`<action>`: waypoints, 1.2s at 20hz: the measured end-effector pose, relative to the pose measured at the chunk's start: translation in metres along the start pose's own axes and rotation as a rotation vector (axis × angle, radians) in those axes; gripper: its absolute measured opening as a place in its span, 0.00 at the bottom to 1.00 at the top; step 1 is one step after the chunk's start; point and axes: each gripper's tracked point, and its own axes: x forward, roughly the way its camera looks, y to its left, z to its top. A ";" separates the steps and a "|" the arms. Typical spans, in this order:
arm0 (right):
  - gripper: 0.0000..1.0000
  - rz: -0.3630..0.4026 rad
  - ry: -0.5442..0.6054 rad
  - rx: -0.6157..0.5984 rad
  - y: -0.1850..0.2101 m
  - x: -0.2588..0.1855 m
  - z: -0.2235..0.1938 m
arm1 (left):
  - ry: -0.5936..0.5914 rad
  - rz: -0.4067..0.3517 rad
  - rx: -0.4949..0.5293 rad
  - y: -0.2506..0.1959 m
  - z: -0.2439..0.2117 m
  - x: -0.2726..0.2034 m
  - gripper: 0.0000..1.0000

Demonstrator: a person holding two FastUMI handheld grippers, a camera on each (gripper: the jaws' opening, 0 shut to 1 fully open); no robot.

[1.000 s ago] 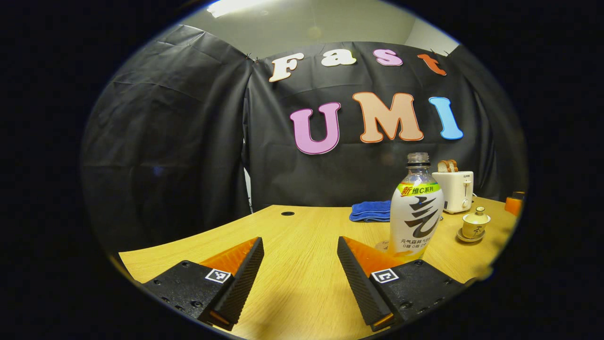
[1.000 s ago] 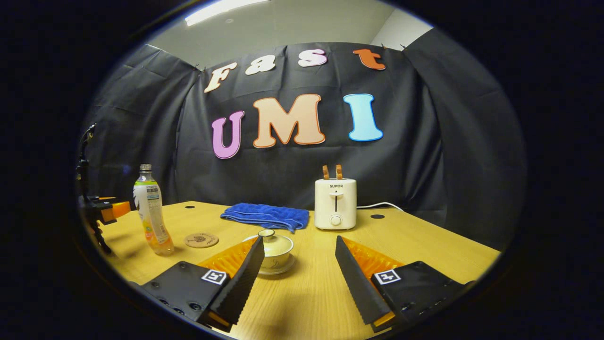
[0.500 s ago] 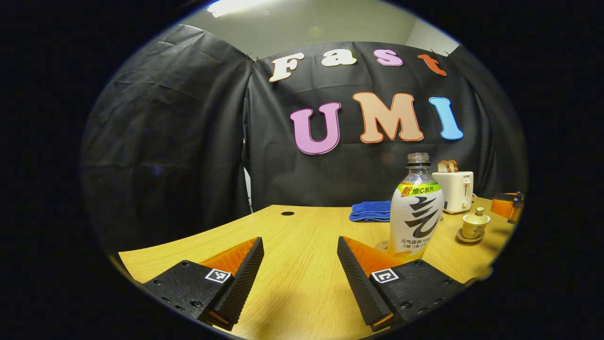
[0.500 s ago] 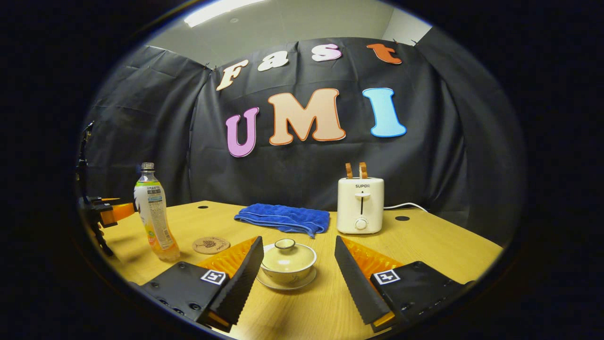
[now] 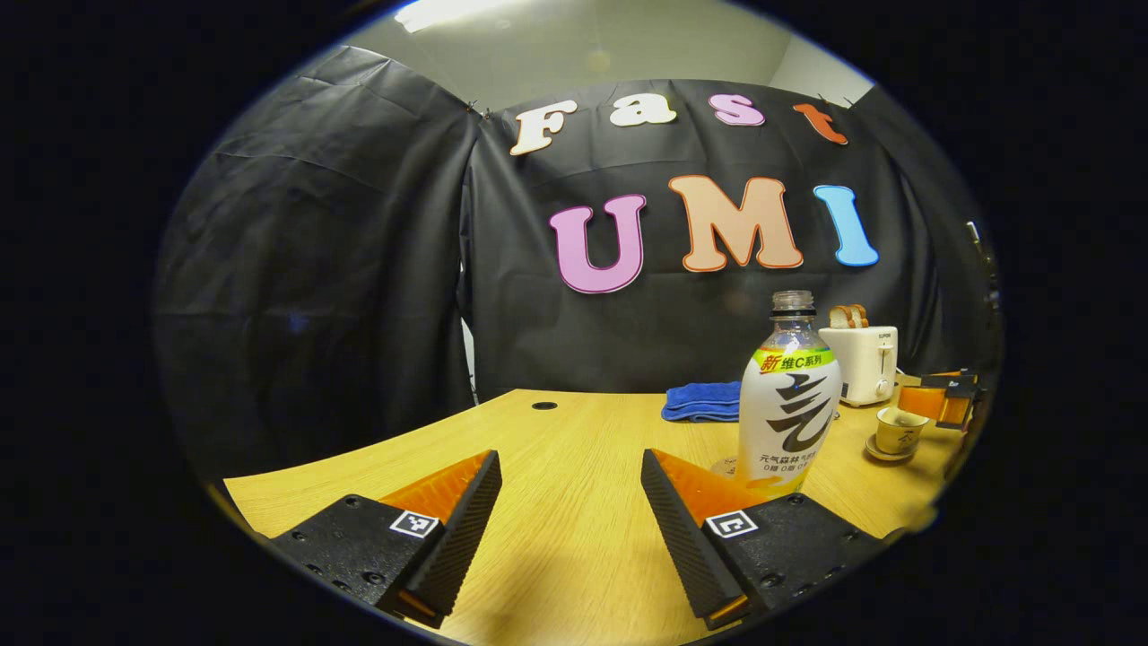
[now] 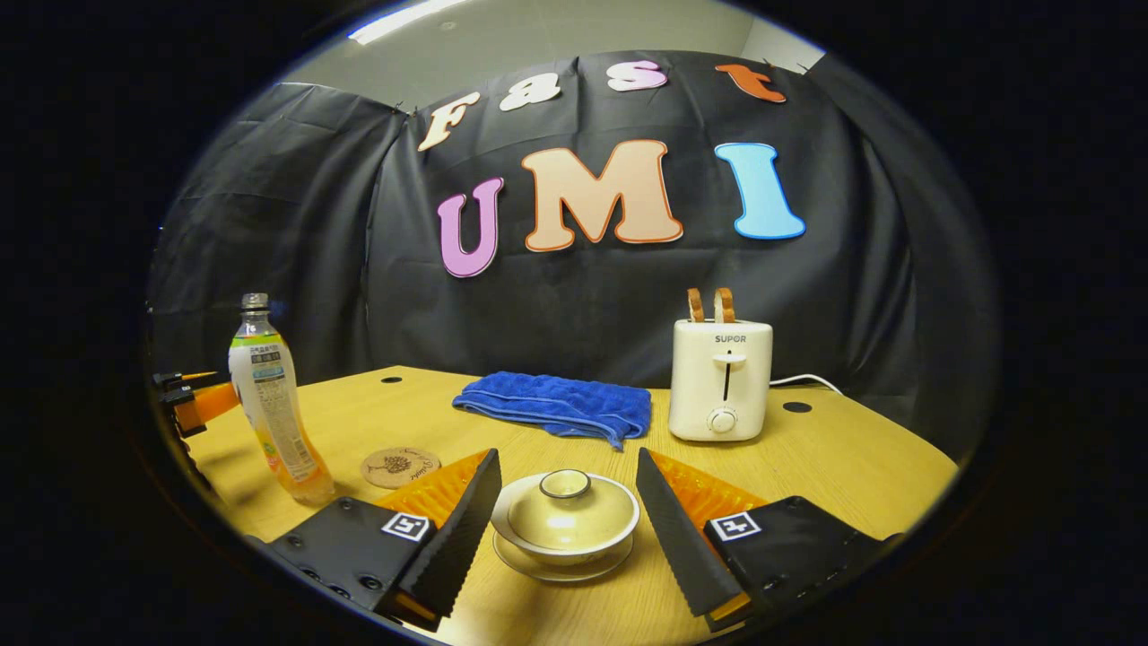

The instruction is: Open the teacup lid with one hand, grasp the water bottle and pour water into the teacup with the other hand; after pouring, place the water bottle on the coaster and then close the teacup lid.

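Two fingers of my right gripper (image 6: 567,529) stood spread around the lidded teacup (image 6: 565,516) on the counter (image 6: 834,467); I judged closing squarely on its knob best. Left gripper (image 5: 569,529) gaped near the bottle (image 5: 789,395).

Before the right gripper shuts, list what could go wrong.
1. The right gripper straddles the whole teacup, its open fingers level with the bowl rather than the lid knob; closing here may shove cup and saucer instead of lifting the lid.
2. The water bottle stands uncapped just beside the left gripper; a sideways bump could tip it and spill.
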 end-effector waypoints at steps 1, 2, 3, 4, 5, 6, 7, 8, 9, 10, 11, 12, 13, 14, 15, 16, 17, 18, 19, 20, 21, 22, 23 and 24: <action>0.90 0.002 0.013 0.001 0.000 0.003 -0.003 | 0.000 0.000 0.000 0.000 0.000 -0.001 0.92; 0.83 0.005 0.027 0.000 0.000 0.006 -0.004 | 0.000 -0.001 0.000 0.000 0.001 0.000 0.92; 0.80 0.009 0.044 -0.003 0.002 0.008 -0.008 | 0.000 -0.002 -0.001 0.000 0.001 0.000 0.92; 0.76 0.009 0.061 -0.006 0.002 0.010 -0.010 | 0.000 -0.003 -0.002 0.000 0.001 -0.001 0.92; 0.76 0.007 0.075 -0.010 0.002 0.012 -0.012 | 0.000 -0.003 -0.002 0.001 0.000 -0.001 0.92; 0.76 0.008 0.085 -0.017 0.001 0.015 -0.014 | 0.000 -0.003 -0.002 0.000 0.000 -0.001 0.92; 0.77 0.015 0.085 -0.014 0.003 0.013 -0.013 | 0.000 -0.003 -0.002 0.000 0.000 0.000 0.92; 0.71 0.015 0.086 -0.017 0.005 0.015 -0.012 | 0.000 -0.003 -0.002 0.000 0.001 0.000 0.92; 0.66 0.015 0.086 -0.016 0.003 0.015 -0.013 | 0.001 -0.004 -0.002 0.000 0.000 -0.001 0.92; 0.66 0.023 0.075 -0.018 0.005 0.017 -0.012 | 0.000 -0.004 -0.002 0.000 0.001 -0.001 0.92; 0.54 0.016 0.070 -0.018 0.003 0.015 -0.010 | 0.001 -0.005 -0.001 0.000 0.001 -0.001 0.92; 0.41 0.014 0.069 -0.020 0.002 0.017 -0.011 | 0.001 -0.006 -0.001 0.000 0.001 -0.001 0.92; 0.36 0.015 0.069 -0.021 0.003 0.016 -0.011 | 0.001 -0.006 -0.001 0.000 0.001 -0.001 0.92; 0.36 0.015 0.070 -0.019 0.002 0.015 -0.010 | 0.001 -0.007 -0.001 0.000 0.001 -0.001 0.92; 0.32 0.022 0.069 -0.011 0.003 0.015 -0.010 | 0.001 -0.007 -0.002 0.000 0.001 -0.001 0.92; 0.33 0.029 0.069 -0.001 0.003 0.015 -0.010 | 0.001 -0.008 -0.001 0.000 0.001 -0.002 0.92; 0.32 0.033 0.067 0.003 0.004 0.016 -0.010 | 0.001 -0.009 -0.001 0.000 0.002 -0.002 0.92; 0.32 0.034 0.065 0.003 0.003 0.015 -0.009 | 0.001 -0.010 -0.002 -0.001 0.003 -0.002 0.92; 0.33 0.034 0.062 0.000 0.003 0.015 -0.009 | 0.001 -0.010 -0.001 0.000 0.002 -0.002 0.92; 0.33 0.038 0.057 -0.007 0.005 0.014 -0.008 | 0.001 -0.010 -0.001 0.000 0.003 -0.002 0.92; 0.32 0.037 0.049 -0.010 0.005 0.013 -0.007 | 0.000 -0.010 -0.002 0.000 0.002 -0.002 0.92; 0.33 0.028 0.031 -0.007 0.002 0.012 -0.004 | 0.000 -0.010 -0.003 0.000 0.002 -0.002 0.92; 0.31 0.023 0.010 0.001 0.000 0.010 -0.001 | 0.001 -0.011 -0.004 0.000 0.002 -0.002 0.92; 0.31 0.023 -0.011 0.006 0.000 0.008 0.003 | 0.001 -0.014 -0.003 0.000 0.002 -0.002 0.92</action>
